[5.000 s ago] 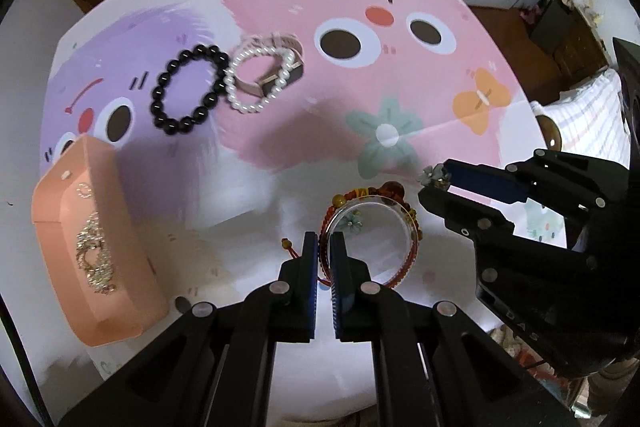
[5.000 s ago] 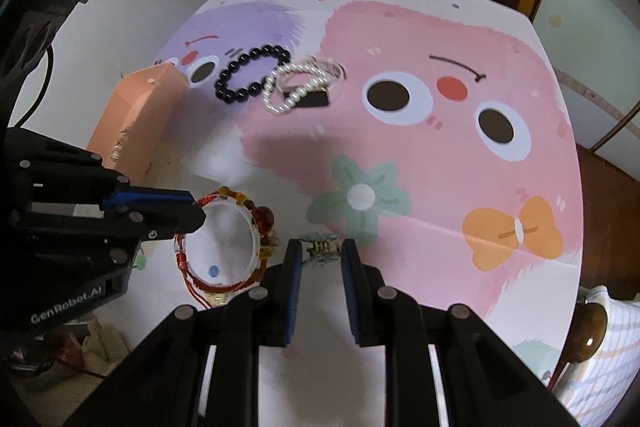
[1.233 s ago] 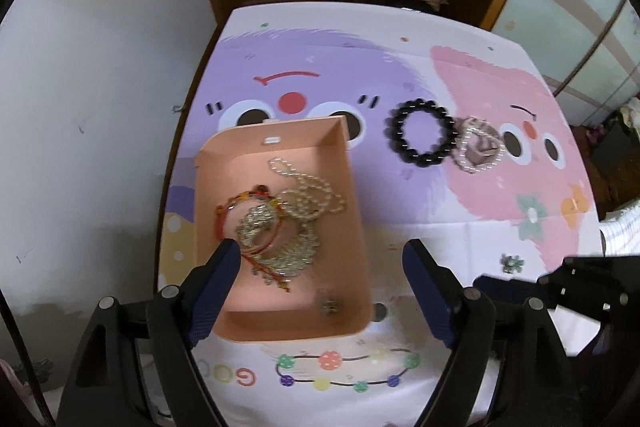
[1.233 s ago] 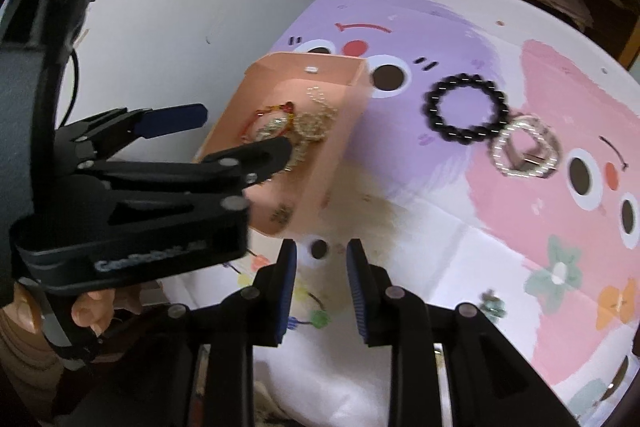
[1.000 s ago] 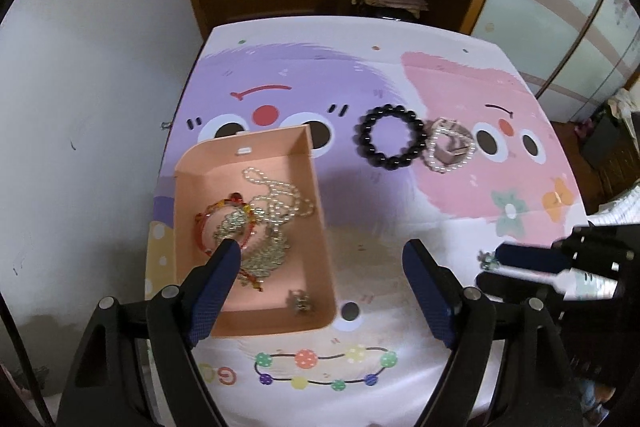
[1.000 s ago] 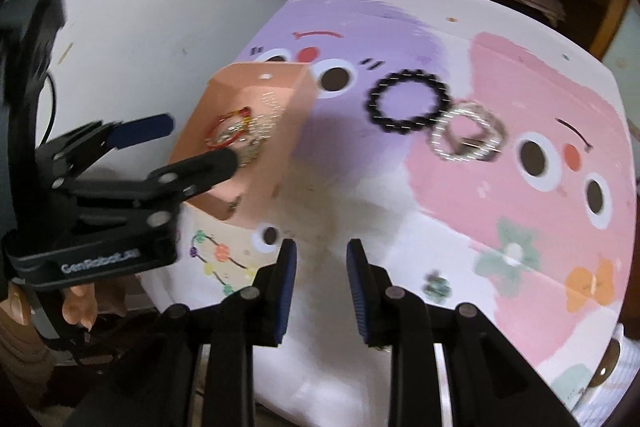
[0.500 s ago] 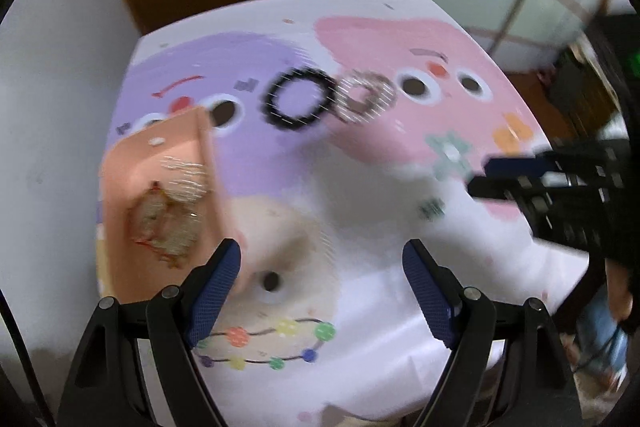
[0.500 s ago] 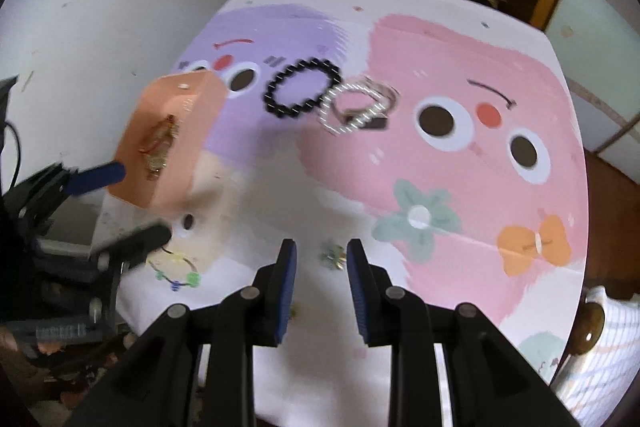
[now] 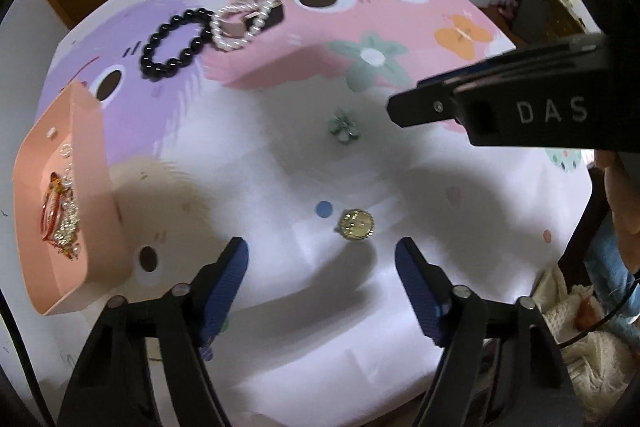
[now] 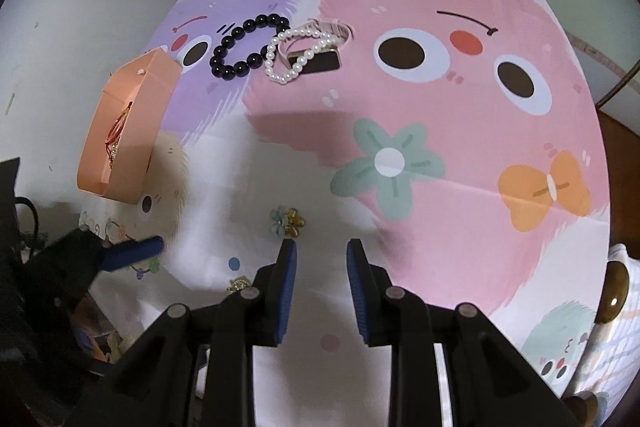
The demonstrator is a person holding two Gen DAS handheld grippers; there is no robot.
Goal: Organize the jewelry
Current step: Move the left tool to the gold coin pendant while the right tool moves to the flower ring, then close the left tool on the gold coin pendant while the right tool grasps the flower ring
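Left gripper (image 9: 322, 259): we see its jaws spread wide, holding nothing, low over the white part of the tablecloth (image 9: 280, 155).
Gold round piece (image 9: 355, 224): it lies flat on the cloth just ahead of the left gripper's gap, nearer the right-hand finger, touching neither — a small blue printed dot sits just beside it.
Right gripper (image 10: 321, 259): its jaws stand partly apart with nothing between them; we see only cloth in the gap.
Flower charm (image 10: 287, 220): pale green and amber, it rests on the cloth just beyond the tip of the right gripper's left-hand finger; we cannot tell whether the two touch.
Pink box (image 9: 102, 187): it stands open at the left edge of the table, with a red bangle (image 9: 52, 205) and a tangle of pale chain (image 9: 70, 223) lying inside.
Black bead bracelet (image 10: 244, 47): it lies on the purple print, far from both grippers.
Pearl bracelet (image 10: 298, 57): it sits right beside the black one, draped over a pink-strapped watch (image 10: 320, 61) — the watch's dark face shows beneath the pearls.
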